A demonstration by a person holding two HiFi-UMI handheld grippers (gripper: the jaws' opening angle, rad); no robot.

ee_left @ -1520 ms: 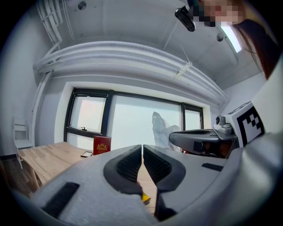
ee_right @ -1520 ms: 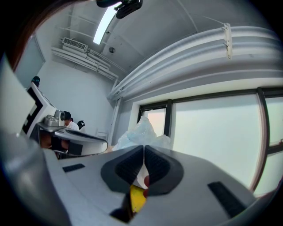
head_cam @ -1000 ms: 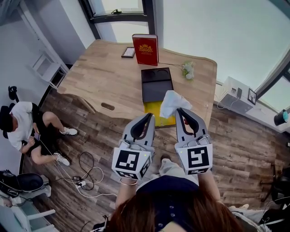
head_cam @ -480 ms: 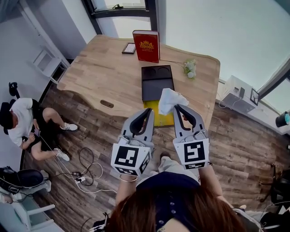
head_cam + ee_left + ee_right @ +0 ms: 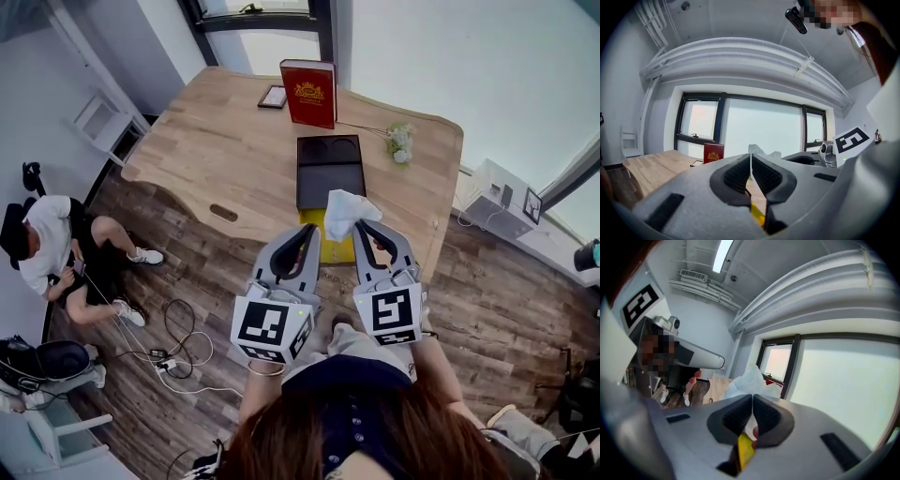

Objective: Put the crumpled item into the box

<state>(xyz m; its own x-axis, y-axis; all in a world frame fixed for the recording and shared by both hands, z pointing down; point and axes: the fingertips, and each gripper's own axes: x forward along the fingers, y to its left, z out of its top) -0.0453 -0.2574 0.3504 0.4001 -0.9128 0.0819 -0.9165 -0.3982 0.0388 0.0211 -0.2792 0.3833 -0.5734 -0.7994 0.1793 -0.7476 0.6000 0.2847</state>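
A crumpled white paper (image 5: 344, 210) hangs over the near end of the table, pinched at its lower edge by my right gripper (image 5: 362, 226), which is shut on it. Beneath it lies an open yellow box (image 5: 330, 246), and its black lid (image 5: 329, 172) lies just beyond. My left gripper (image 5: 307, 231) is beside the box's left side, shut with nothing in it. In the right gripper view the white paper (image 5: 749, 379) bulges out past the closed jaws. The left gripper view shows the paper (image 5: 759, 150) above its own closed jaws.
A red book (image 5: 308, 91) stands upright at the table's far edge, with a small framed picture (image 5: 274, 97) to its left and a sprig of flowers (image 5: 400, 143) at the right. A person (image 5: 42, 255) sits on the floor at left, near cables (image 5: 175, 358).
The right gripper with the paper has drifted slightly left, closer to the left gripper. Both stay shut.
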